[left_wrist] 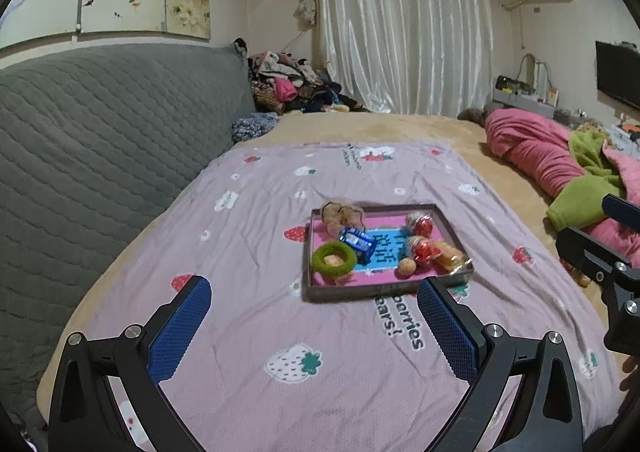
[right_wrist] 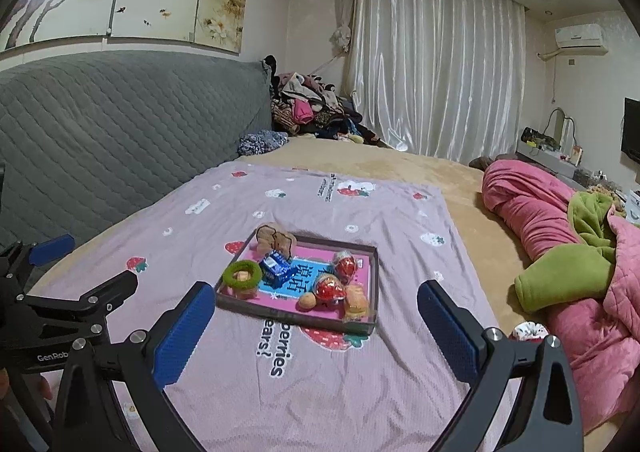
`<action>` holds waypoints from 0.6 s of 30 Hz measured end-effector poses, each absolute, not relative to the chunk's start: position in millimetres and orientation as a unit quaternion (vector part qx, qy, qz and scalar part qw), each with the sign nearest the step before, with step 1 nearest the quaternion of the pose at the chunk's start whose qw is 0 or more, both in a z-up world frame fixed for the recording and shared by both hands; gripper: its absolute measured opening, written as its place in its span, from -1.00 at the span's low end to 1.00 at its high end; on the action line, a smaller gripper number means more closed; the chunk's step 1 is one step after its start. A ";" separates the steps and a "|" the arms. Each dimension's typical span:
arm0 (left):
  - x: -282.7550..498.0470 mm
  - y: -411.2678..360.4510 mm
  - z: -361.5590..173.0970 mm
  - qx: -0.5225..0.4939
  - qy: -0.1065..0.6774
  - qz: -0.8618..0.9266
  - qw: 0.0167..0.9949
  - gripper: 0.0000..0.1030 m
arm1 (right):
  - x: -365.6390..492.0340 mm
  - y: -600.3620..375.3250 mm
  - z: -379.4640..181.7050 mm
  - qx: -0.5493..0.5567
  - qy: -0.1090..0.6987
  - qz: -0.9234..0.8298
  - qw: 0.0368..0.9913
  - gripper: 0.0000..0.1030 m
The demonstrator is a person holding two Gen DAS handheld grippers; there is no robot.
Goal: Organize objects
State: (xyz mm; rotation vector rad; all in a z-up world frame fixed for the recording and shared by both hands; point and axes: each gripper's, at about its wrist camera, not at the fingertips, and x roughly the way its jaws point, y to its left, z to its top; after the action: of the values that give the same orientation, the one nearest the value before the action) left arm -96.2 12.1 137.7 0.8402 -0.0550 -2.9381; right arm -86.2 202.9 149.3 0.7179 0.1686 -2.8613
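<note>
Sitting mid-bed on the pink strawberry sheet: your shallow tray, dark rim, pink and blue printed floor. Everything loose is inside it. Green fuzzy ring at the near-left corner with a small tan piece in its hole. Blue wrapped packet just behind it, touching. Brown fuzzy hair tie at the far-left corner, leaning on the rim. On the tray's right side: two red foil-wrapped items, a clear-wrapped orange snack against the near-right corner, a small tan round piece in front of them.

Your left gripper hovers short of the tray's near edge, jaws wide, nothing between the blue pads. Your right gripper is likewise spread wide and empty, near edge of the tray between its fingers in view, no contact.

Beyond that: grey quilted headboard left, rolled pink and green blankets right, clothes pile at the far corner, white curtains behind.
</note>
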 end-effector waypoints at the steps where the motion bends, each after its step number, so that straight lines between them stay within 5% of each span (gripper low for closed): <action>1: -96.7 13.3 135.6 0.276 -0.018 -0.960 0.040 1.00 | -86.1 202.7 146.9 0.244 0.058 -0.964 0.093 0.98; 18: -102.3 15.1 96.3 0.296 -0.007 -0.955 0.033 1.00 | -95.4 205.1 103.6 0.281 0.047 -0.953 0.100 0.98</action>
State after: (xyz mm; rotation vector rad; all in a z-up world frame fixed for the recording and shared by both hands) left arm -102.3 15.1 96.3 0.9097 -0.0212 -2.9370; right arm -95.4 205.1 103.6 0.8298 0.1377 -2.8190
